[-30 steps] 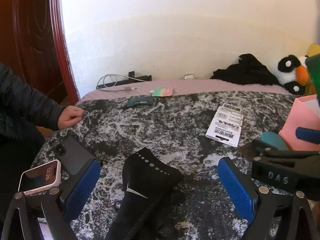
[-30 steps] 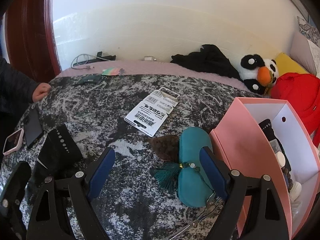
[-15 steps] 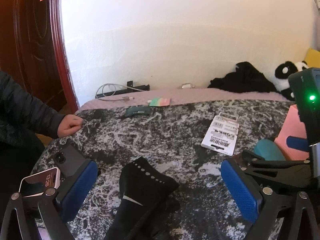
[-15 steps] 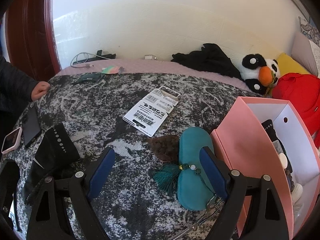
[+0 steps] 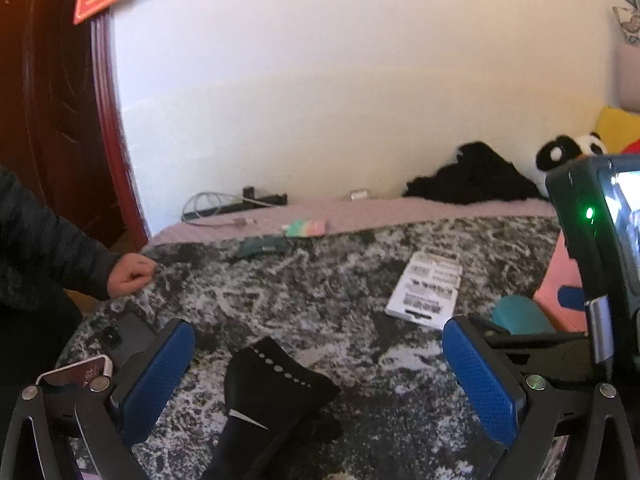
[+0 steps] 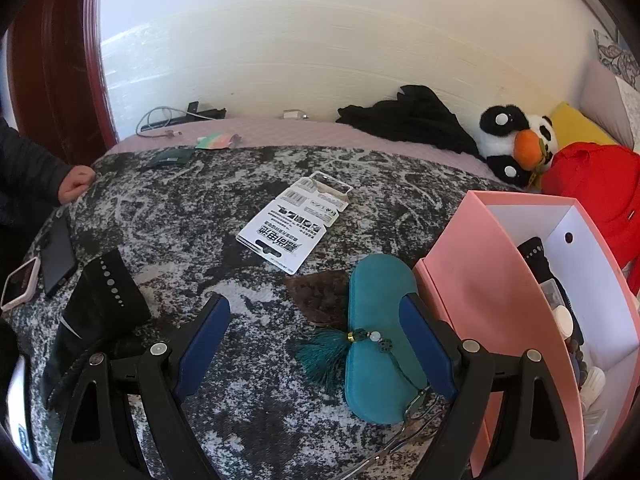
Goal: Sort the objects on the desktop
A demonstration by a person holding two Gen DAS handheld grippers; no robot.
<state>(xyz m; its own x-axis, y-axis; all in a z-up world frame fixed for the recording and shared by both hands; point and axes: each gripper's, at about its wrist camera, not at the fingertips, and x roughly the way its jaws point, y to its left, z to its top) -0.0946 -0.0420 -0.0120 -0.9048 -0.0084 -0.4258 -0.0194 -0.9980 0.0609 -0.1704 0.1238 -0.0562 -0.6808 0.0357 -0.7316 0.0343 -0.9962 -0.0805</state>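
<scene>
My left gripper (image 5: 320, 376) is open, its blue pads wide apart above a black sock (image 5: 272, 396) with a row of white dots that lies flat on the mottled black-and-white cloth. My right gripper (image 6: 316, 344) is also open and holds nothing. A teal glasses case (image 6: 376, 320) with a tassel lies under its right finger, touching neither pad. Beside the case stands a pink box (image 6: 480, 292) with several small items inside. A white barcode card (image 6: 296, 220) lies further back, and a brown patch (image 6: 320, 296) sits left of the case.
Two phones (image 6: 58, 256) lie at the left edge, where a person's hand (image 6: 76, 184) rests on the cloth. A panda plush (image 6: 516, 140), a red garment (image 6: 592, 188) and black clothing (image 6: 408, 120) sit at the back right. Cables lie by the wall.
The left wrist view has tilted upward, so more wall shows and the right gripper's body fills more of its right side. The right gripper and the objects have not moved.
</scene>
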